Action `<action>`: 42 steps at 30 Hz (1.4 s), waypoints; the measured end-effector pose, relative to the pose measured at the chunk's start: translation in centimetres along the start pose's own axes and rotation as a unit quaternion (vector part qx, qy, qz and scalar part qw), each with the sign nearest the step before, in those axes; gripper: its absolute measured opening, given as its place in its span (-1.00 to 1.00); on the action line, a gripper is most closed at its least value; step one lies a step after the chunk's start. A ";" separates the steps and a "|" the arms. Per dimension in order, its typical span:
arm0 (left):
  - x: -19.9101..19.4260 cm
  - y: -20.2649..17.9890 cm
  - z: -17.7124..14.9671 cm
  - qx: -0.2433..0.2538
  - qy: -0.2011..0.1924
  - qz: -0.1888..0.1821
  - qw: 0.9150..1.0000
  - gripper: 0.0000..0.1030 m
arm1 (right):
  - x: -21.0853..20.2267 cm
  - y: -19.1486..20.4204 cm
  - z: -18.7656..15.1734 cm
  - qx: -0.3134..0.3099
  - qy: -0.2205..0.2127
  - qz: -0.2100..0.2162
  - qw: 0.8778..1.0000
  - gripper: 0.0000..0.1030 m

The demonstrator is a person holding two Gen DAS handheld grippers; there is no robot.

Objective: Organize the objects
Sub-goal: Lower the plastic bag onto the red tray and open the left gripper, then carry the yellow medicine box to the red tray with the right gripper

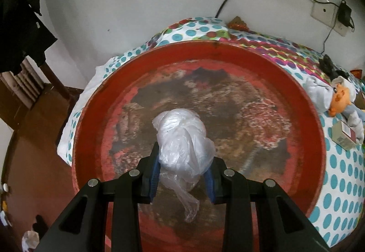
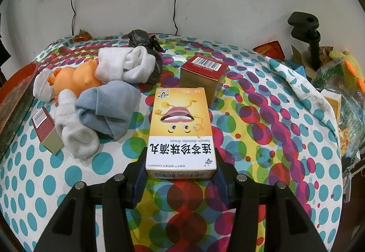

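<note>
— What is the left gripper (image 1: 182, 174) doing?

— Its jaws are squeezed in on a crumpled clear plastic bag (image 1: 182, 138). The bag is held over the middle of a big round red tray (image 1: 314, 128), and a loose tail of it hangs down below the jaws.

— And the right gripper (image 2: 180, 174)?

— Its jaws are about half way open and they hold a yellow medicine box (image 2: 180, 124) by its near end. The box sticks out over the dotted worktop (image 2: 273, 138).

— Is there room to move?

— In the tray, yes — the floor around the bag is bare up to the rim. By the box it is tight on the left: rolled socks (image 2: 109, 110) and an orange toy (image 2: 73, 78) lie near. A red and gold box (image 2: 203, 76) stands just behind it. To the right the cloth is bare up to a pile at the edge.
</note>
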State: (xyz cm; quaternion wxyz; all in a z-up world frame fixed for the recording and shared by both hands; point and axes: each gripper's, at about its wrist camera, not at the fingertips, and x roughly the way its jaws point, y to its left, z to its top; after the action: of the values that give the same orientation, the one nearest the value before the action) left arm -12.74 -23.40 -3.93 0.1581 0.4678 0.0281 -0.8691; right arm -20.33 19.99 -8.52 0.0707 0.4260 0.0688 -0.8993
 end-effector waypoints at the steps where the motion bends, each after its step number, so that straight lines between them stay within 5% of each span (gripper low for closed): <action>1: 0.2 0.2 0.0 0.000 0.002 0.000 1.000 -0.41 | 0.0 0.0 0.0 -0.001 0.000 -0.001 1.000 0.01; 12: 1.1 1.3 -0.2 0.003 0.005 -0.001 1.000 -0.29 | -0.1 0.0 0.0 -0.008 -0.001 -0.008 1.000 0.01; 20: -0.4 1.7 -0.2 0.005 -0.020 -0.003 1.000 0.43 | -0.2 0.2 -0.1 -0.012 -0.003 -0.013 1.000 0.01; 32: -5.3 2.5 -2.5 -0.016 -0.102 0.034 0.994 0.89 | -1.1 -0.6 -0.4 0.008 -0.022 -0.019 1.000 0.00; 42: -5.0 3.1 -4.0 -0.019 -0.105 0.004 0.994 0.94 | -5.3 0.2 -1.9 0.032 -0.031 -0.029 0.999 0.00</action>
State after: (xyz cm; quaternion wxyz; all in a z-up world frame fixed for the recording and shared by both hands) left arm -6.07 -24.28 -1.77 0.1719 0.3710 0.0258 -0.9122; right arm -15.49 20.52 -5.58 0.0333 0.3981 0.0496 -0.9154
